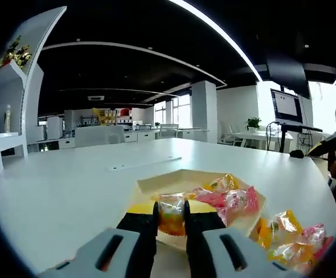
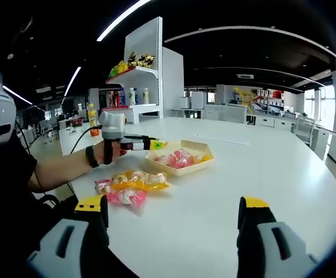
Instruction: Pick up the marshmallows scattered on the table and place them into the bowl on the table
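Left gripper (image 1: 170, 215): jaws clenched on a marshmallow (image 1: 172, 217), over the bowl (image 1: 156, 185). Right gripper (image 2: 173, 215): jaws released, above the worktop (image 2: 272, 174), pile (image 2: 127, 184) ahead-left.

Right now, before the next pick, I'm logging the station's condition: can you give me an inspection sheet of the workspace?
Surface: white table, large and bare beyond the work area.
Job's things: shallow cream bowl with several wrapped marshmallows inside; a loose pile lies on the table beside it.
Clutter: nothing seen.
Grippers: left gripper shut on a yellow-wrapped marshmallow over the bowl's rim; right gripper open, holding nothing, above the table.
Cables: a dark cable hangs from the left gripper.
Surroundings: white shelf with snacks and bottles; monitor on a stand; open office behind.
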Demonstrator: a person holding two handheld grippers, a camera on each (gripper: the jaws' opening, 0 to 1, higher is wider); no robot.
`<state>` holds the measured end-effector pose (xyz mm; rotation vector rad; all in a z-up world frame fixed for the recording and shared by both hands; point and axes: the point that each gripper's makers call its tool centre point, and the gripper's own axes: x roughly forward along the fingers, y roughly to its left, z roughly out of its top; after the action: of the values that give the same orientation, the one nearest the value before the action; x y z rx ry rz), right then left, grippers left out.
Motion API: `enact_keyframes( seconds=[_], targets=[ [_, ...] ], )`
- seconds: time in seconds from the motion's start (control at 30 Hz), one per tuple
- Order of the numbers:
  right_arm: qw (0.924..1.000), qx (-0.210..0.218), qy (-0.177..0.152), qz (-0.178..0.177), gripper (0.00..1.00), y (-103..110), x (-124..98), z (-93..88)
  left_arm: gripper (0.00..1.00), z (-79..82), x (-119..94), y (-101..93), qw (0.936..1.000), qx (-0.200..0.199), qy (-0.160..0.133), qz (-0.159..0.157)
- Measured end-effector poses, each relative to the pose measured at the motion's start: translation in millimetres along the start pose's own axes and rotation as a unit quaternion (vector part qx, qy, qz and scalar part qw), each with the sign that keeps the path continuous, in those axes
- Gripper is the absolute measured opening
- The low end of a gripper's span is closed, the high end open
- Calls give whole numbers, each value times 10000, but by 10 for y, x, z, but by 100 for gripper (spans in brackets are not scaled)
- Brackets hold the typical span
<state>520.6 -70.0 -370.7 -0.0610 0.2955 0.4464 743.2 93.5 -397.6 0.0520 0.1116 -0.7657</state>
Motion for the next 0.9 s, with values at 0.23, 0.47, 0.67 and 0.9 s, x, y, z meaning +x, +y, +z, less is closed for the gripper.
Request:
enact_keyframes(
  seconds=[0.23, 0.47, 0.67, 0.9],
  targets=[
    [10000, -21, -16, -14, 90, 10, -21, 14, 18, -11, 16, -45, 9999, 144, -17, -27],
    [10000, -28, -11, -2, 90, 21, 9, 13, 18, -71, 28, 7, 9999, 117, 73, 28],
    [10000, -35, 2, 36, 90, 45, 29, 0, 19, -107, 47, 12, 9996, 266, 109, 51],
    [10000, -9, -9, 7, 90, 25, 9, -12, 19, -108, 52, 11, 9994, 333, 71, 34]
  ],
)
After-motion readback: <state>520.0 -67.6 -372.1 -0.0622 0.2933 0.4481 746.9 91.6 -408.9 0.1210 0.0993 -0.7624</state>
